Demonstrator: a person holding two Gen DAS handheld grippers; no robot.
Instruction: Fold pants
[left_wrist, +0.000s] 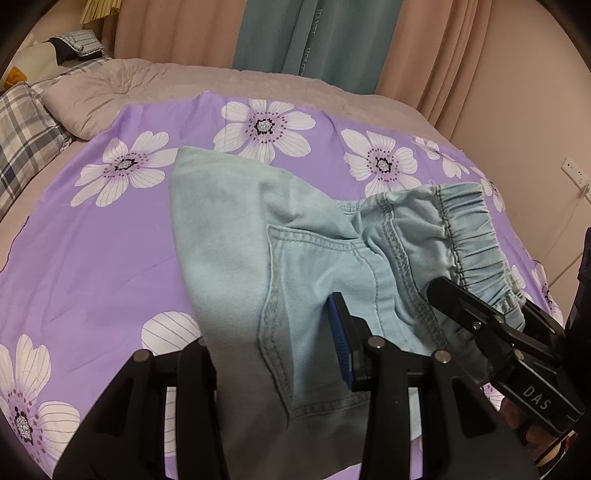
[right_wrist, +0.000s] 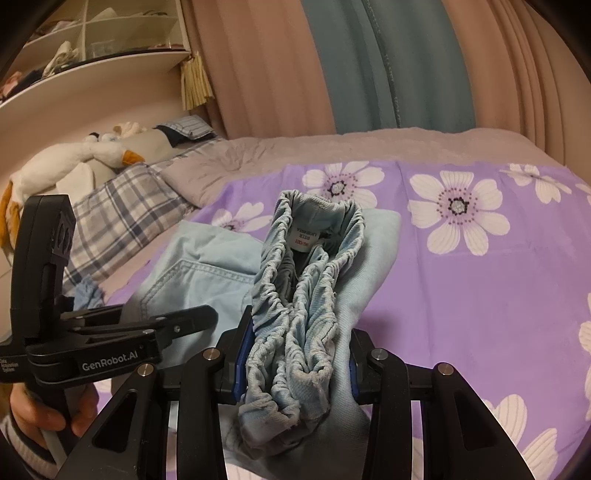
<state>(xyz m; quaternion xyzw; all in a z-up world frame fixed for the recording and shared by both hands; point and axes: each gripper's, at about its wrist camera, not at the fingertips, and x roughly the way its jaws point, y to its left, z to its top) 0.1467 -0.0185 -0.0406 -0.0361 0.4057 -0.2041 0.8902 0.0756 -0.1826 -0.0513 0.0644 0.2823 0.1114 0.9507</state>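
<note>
Holding the light blue pants (left_wrist: 236, 229) over the purple floral sheet (left_wrist: 92, 236), we've got the left gripper (left_wrist: 280, 354) clamped on the pocket side and the right gripper (right_wrist: 295, 365) pinching the bunched waistband (right_wrist: 306, 295), so next we probably lay them flat on that sheet.

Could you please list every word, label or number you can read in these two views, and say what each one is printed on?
"DAS": on the right gripper's black body.
"GenRobot.AI": on the left gripper's black body; the small print beside it is too small to read.
White tag inside the pants' waistband: upside down, too blurred to read.
Vertical lettering on the teal curtain: too faint to read.
</note>
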